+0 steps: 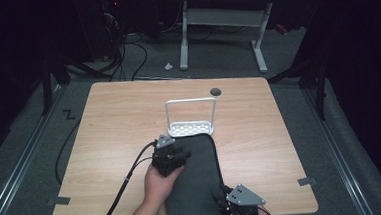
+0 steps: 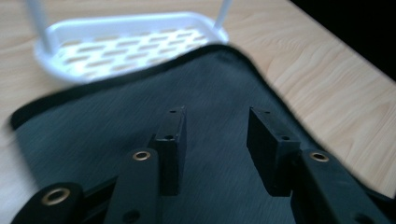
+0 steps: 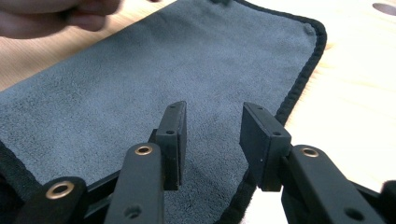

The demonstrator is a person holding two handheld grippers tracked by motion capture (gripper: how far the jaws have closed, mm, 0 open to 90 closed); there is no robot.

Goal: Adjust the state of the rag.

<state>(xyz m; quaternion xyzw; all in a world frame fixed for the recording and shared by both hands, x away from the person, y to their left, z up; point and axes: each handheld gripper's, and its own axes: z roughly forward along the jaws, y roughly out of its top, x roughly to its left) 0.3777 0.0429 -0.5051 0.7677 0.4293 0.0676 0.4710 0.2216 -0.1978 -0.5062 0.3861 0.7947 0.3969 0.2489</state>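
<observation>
A dark grey cloth (image 1: 193,180) is laid lengthwise on the wooden table (image 1: 109,122), its near end at the table's front edge and its far, rounded corner touching the base of a white wire rack (image 1: 190,118). Bare tabletop is left open on both sides of the cloth, with wider room on the left and behind the rack.

The left gripper (image 1: 167,156) is held over the cloth's far left part by a hand (image 1: 158,182) coming in from below; its jaws are seen spread apart in the left gripper view (image 2: 215,140), with nothing between them but the cloth beneath. The right gripper (image 1: 242,202) is held at the cloth's near right edge; its jaws (image 3: 212,140) are likewise spread, empty, above the black hem.

The right gripper is cut off by the bottom of the high view. The left gripper view is blurred, so the rack's mesh (image 2: 126,46) is hard to make out.
</observation>
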